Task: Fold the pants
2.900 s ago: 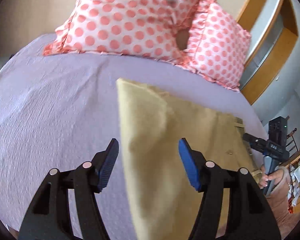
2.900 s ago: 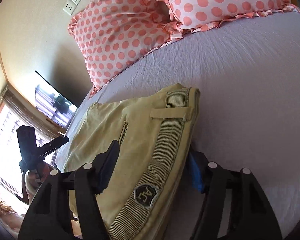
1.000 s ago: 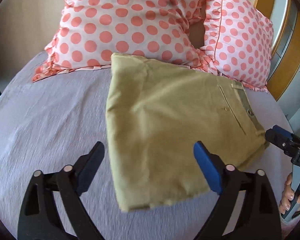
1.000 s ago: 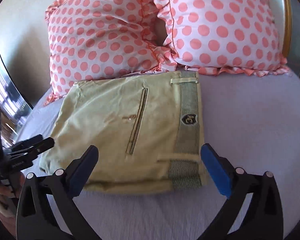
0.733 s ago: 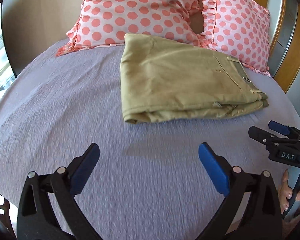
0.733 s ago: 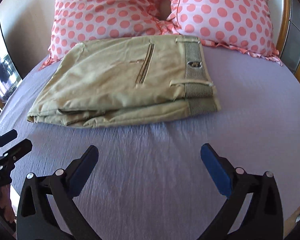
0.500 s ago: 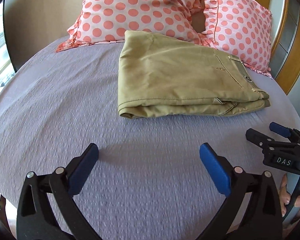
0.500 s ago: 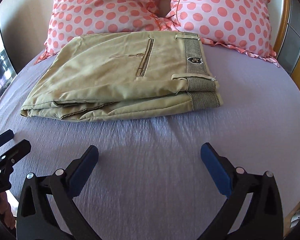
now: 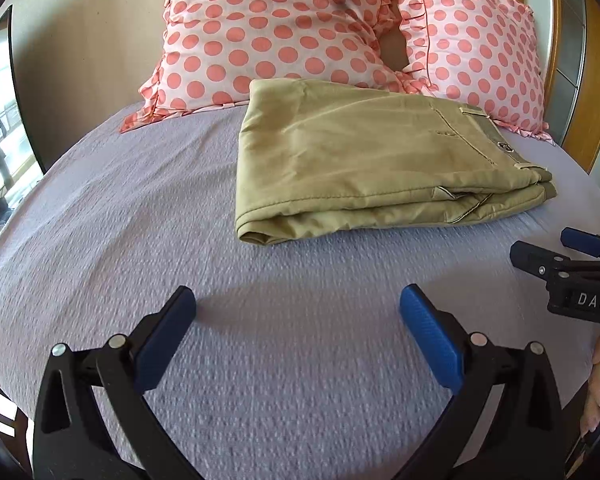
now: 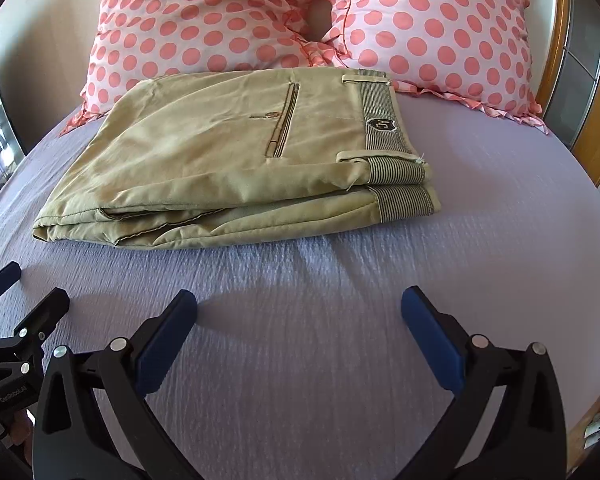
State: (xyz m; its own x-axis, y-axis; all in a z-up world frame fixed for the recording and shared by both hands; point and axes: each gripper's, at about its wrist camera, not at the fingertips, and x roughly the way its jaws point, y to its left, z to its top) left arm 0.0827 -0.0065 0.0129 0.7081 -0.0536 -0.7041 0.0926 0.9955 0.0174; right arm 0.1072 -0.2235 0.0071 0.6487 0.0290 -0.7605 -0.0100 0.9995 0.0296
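Both grippers, left [image 9: 298, 312] and right [image 10: 299, 314], gape empty; ahead, soft limp pants [image 10: 236, 156] look best pinched at the folded edge.

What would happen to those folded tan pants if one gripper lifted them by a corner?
The pants are soft cloth in loose stacked layers, so they would probably sag and unfold. They look light, unlikely to slide far on the textured bedsheet if nudged.

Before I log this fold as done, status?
Left hand-held gripper open, empty. Right hand-held gripper open, empty. Pants folded on bed, touching pillows. Nothing in the way.
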